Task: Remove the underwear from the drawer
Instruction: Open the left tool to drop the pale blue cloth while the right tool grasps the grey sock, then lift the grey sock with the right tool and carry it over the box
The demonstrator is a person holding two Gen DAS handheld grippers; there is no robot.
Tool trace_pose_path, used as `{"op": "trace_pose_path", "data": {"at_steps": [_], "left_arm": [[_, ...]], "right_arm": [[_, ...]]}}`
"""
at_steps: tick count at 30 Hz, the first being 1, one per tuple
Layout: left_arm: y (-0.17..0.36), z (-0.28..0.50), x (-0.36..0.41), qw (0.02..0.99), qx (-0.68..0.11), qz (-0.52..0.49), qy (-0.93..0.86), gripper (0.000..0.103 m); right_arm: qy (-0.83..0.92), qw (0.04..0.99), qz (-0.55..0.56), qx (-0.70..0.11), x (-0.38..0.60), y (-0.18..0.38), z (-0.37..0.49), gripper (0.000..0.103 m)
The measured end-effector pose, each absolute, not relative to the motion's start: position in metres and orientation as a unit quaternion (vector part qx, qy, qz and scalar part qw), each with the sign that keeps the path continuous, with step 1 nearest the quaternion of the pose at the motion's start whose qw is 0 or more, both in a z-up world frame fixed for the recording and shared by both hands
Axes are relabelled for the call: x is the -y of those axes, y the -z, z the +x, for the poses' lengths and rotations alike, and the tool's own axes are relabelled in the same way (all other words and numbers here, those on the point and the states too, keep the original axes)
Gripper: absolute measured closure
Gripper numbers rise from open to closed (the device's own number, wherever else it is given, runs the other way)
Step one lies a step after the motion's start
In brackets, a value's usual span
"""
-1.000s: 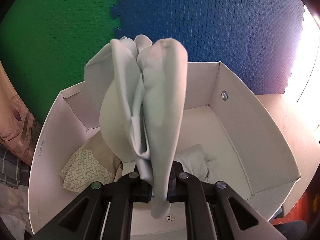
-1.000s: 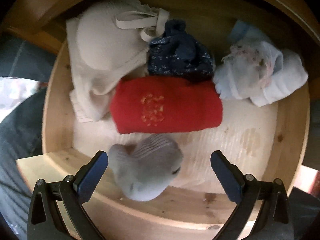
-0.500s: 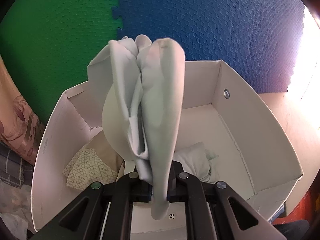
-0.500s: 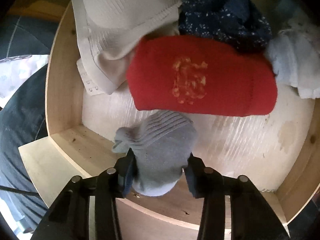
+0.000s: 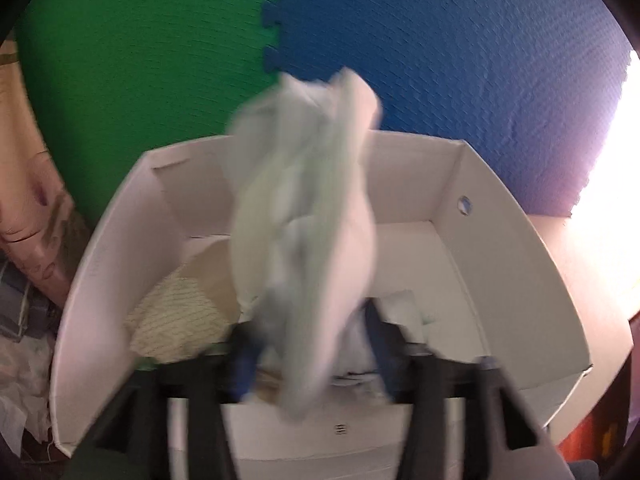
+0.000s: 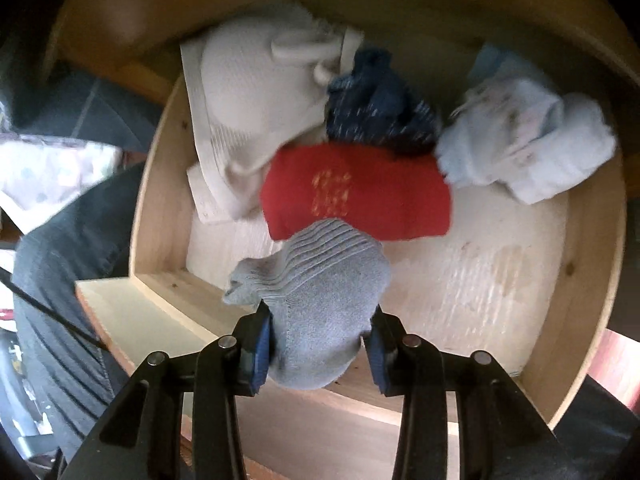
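Two garments are in play at once, and that is where my trouble could start. My left claw [image 5: 312,344] has just been opening, its jaws now standing apart with the pale garment [image 5: 308,220] still between them but no longer pinched; it hangs blurred above the white box [image 5: 500,248]. I judge it should fall inside, yet its upper folds reach past the far wall, so a loose flap could catch on the rim and drape over the edge rather than land with the patterned cloth [image 5: 176,320] already lying in the box.

My right claw [image 6: 316,340] has just been closing and now squeezes the grey sock [image 6: 316,300] by its lower end, over the front of the wooden drawer [image 6: 592,280]. Only that end sits between the pads, so the bulky ribbed part hangs free; a quick swing could work it loose. It also hangs close over the red garment [image 6: 356,196], which I could snag or drag. Left behind in the drawer are a cream bra [image 6: 256,92], a navy piece [image 6: 380,108] and a light blue bundle [image 6: 524,144].
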State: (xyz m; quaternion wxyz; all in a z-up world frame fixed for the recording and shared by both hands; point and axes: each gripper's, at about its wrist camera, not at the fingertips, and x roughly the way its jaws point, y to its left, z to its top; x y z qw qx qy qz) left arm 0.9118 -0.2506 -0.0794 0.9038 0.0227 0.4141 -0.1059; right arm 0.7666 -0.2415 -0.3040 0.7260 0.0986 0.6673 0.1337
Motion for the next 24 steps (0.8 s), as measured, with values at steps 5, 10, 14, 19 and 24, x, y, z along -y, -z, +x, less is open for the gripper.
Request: {"op": "trace_pose_path", "data": {"at_steps": [5,10,14,19,24], "left_arm": [[0.063,0.888,0.22,0.923,-0.361,-0.038,0.126,0.044],[0.059,0.855,0.184,0.935,-0.33,-0.058,0.113,0.044],[0.059,0.816,0.148,0.946,-0.302,-0.07,0.097,0.044],[0.069,0.764,0.117,0.958,-0.27,-0.046,0.088,0.041],[0.088,0.747,0.095,0.956,-0.276,-0.052,0.088,0.041]], "right_arm": [[-0.135,0.722,0.116,-0.669,0.25,0.306,0.759,0.066],[-0.134,0.722,0.13,-0.667,0.273,0.311,0.76,0.066],[-0.132,0.73,0.129,-0.659,0.276,0.304,0.759,0.066],[-0.123,0.732,0.126,-0.658,0.29,0.296,0.756,0.066],[-0.11,0.728,0.127,-0.665,0.297,0.299,0.752,0.065]]}}
